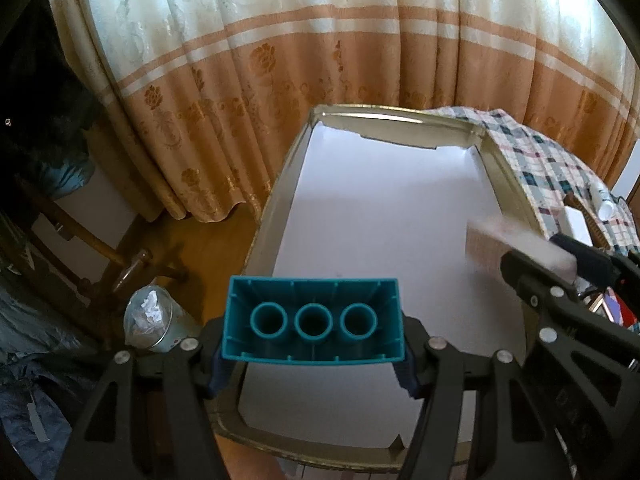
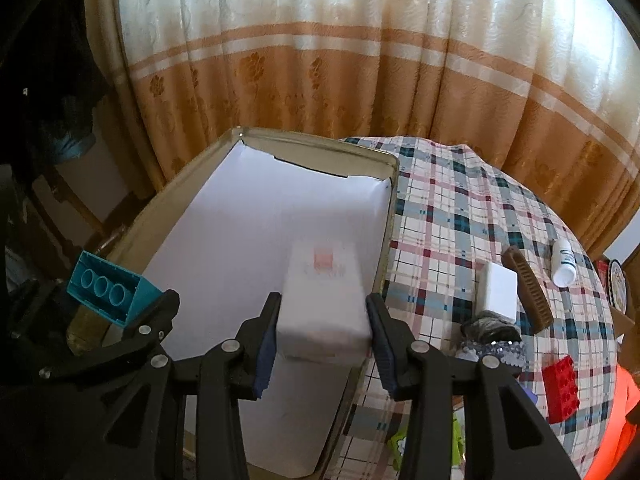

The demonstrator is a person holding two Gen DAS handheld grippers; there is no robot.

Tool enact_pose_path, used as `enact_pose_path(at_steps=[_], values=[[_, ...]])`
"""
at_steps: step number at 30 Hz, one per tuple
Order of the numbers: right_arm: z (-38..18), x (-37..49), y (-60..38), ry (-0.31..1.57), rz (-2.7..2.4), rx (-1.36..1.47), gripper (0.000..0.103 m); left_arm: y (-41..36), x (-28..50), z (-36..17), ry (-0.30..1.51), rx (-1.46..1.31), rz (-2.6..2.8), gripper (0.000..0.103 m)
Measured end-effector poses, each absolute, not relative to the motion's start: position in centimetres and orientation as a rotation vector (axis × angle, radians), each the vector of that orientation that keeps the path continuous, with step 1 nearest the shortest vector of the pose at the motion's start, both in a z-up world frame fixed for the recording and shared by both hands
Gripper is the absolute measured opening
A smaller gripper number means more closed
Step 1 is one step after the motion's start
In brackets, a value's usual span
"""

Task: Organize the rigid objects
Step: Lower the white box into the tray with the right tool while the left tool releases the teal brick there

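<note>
My left gripper (image 1: 312,354) is shut on a teal building block (image 1: 314,318), its hollow underside with three tubes facing the camera, held over the near left rim of the metal tray (image 1: 276,196). The tray is lined with white paper. My right gripper (image 2: 322,332) is shut on a white box (image 2: 324,300) with faint red print, held above the tray's near right part. In the right wrist view the teal block (image 2: 110,286) and the left gripper show at the left. In the left wrist view the white box (image 1: 508,246) shows blurred at the right.
On the plaid tablecloth (image 2: 460,216) right of the tray (image 2: 320,148) lie a white block (image 2: 500,290), a brown comb (image 2: 528,292), a white bottle (image 2: 564,262), a red building block (image 2: 562,388) and a dark sparkly item (image 2: 492,340). A curtain (image 2: 320,60) hangs behind. Left of the table stand a wooden chair (image 1: 80,248) and a bag-lined bin (image 1: 154,320).
</note>
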State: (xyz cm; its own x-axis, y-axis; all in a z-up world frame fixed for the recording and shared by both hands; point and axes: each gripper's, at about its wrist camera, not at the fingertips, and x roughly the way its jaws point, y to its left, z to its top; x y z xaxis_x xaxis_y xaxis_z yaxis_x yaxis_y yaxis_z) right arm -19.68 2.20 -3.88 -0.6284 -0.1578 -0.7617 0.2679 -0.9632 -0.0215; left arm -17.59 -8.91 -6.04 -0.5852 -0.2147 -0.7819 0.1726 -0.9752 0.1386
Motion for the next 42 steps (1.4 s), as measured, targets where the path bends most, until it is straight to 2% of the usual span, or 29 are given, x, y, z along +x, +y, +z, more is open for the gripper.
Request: enact_pose_path(at_steps=[3, 20, 22, 24, 28, 29, 31, 32, 33, 37, 42], values=[[-4.2, -20.0, 2.3, 0.196, -2.629, 1.219, 0.045, -8.6, -17.8, -6.1, -0.111, 1.291, -2.608, 0.064], [-3.2, -20.2, -0.1, 0.314, -2.576, 1.168, 0.045, -8.4, -17.5, -6.1, -0.091, 1.318, -2.611, 0.064], [-3.2, -20.5, 0.3, 0.222, -2.553, 1.177, 0.05, -8.5, -17.5, -6.2, -0.091, 1.318, -2.607, 0.064], [-3.6, -21.0, 0.6, 0.155, -2.519, 1.219, 0.074, -8.7, -17.5, -6.1, -0.083, 1.324, -2.599, 0.064], [-3.5, -20.5, 1.3, 0.038, -2.499, 1.206, 0.076, -9.0, -17.3, -5.6, -0.051, 1.325, -2.61, 0.065], [-3.0, -20.2, 1.9, 0.002, -2.523, 1.177, 0.076, -9.1, -17.2, -5.5, -0.031, 1.324, -2.614, 0.066], [-2.1, -19.8, 2.9, -0.042, -2.562, 1.139, 0.076, -9.3, -17.0, -4.9, 0.028, 1.336, -2.633, 0.08], [-1.6, -19.4, 3.7, -0.063, -2.586, 1.116, 0.076, -9.3, -16.9, -4.6, 0.041, 1.333, -2.638, 0.096], [-1.0, -19.0, 4.5, -0.087, -2.615, 1.087, 0.076, -9.2, -16.7, -4.2, 0.038, 1.303, -2.636, 0.102], [0.2, -18.0, 7.7, -0.178, -2.71, 1.02, 0.077, -8.8, -16.2, -3.3, 0.0, 1.238, -2.663, 0.102], [0.1, -16.1, 12.9, -0.288, -2.889, 0.987, 0.077, -9.3, -15.8, -2.9, 0.036, 1.189, -2.648, 0.102]])
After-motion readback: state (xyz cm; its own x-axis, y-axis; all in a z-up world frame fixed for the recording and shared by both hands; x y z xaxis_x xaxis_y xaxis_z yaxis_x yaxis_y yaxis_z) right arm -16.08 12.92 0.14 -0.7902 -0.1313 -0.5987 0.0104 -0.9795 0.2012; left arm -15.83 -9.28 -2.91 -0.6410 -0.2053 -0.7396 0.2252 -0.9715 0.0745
